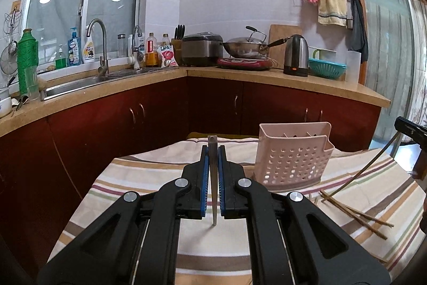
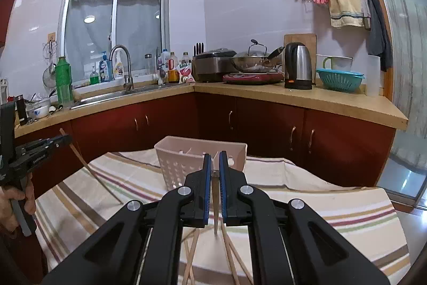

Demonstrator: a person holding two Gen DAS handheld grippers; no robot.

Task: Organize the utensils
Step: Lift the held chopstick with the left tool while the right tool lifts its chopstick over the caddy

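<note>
My left gripper [image 1: 213, 151] is shut on a thin chopstick [image 1: 213, 191] that runs lengthwise between its blue pads, above the striped tablecloth [image 1: 128, 178]. Just to its right stands a pink perforated utensil holder [image 1: 291, 159] with utensils inside. My right gripper [image 2: 215, 159] is shut on another chopstick [image 2: 215, 215], right in front of the same holder [image 2: 181, 164]. Each gripper shows in the other's view: the right one [image 1: 408, 128] with its chopstick [image 1: 365, 170] slanting down, and the left one [image 2: 62, 139] held by a hand [image 2: 16, 199]. Several loose chopsticks [image 1: 357, 215] lie on the cloth.
Behind the table runs an L-shaped counter [image 1: 240, 76] on red cabinets [image 2: 267, 122], with a sink [image 1: 80, 83], kettle [image 1: 296, 55], wok [image 1: 245, 46], rice cooker [image 1: 202, 48] and teal colander [image 2: 339, 79]. More loose chopsticks [image 2: 192, 253] lie under my right gripper. A glass door [image 2: 411, 44] is at right.
</note>
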